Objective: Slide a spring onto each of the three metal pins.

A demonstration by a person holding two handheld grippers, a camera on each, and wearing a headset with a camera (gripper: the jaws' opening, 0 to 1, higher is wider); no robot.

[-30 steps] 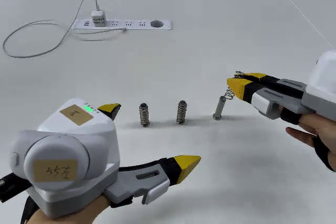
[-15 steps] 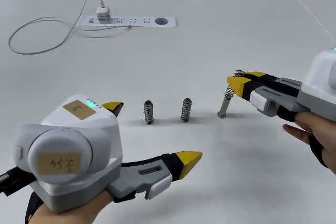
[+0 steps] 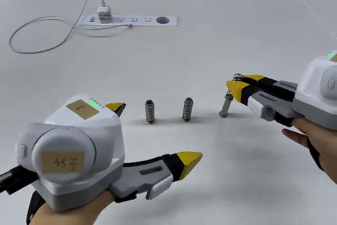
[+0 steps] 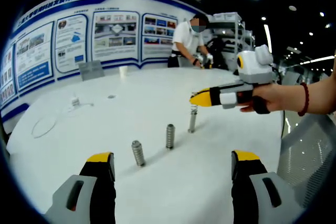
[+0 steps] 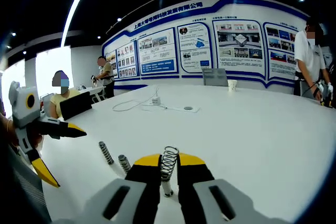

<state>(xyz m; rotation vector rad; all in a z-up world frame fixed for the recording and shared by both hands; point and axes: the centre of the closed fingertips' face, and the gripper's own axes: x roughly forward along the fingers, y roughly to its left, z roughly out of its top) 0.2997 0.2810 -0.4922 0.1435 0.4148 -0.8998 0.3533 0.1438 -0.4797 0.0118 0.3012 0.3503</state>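
Three metal pins stand in a row on the white table. The left pin (image 3: 150,112) and the middle pin (image 3: 187,109) each carry a spring. The right pin (image 3: 225,107) leans a little, bare along its shaft. My right gripper (image 3: 235,85) is shut on a spring (image 5: 168,163), held slanting with its lower end at that pin's top (image 5: 166,187). My left gripper (image 3: 152,133) hovers open in front of the row with nothing between its jaws. From the left gripper view the sprung pins (image 4: 138,152) (image 4: 169,135) and the right gripper (image 4: 202,98) are ahead.
A white power strip (image 3: 129,21) with a plugged charger (image 3: 103,12) and a looping cable (image 3: 37,30) lies at the back left. A paper cup (image 5: 232,84) stands far across the table. People stand and sit beyond the table's edges.
The right gripper has eased down and slightly right with the spring, whose lower end now meets the right pin's top. The left gripper has barely moved; the camera shifted a little.
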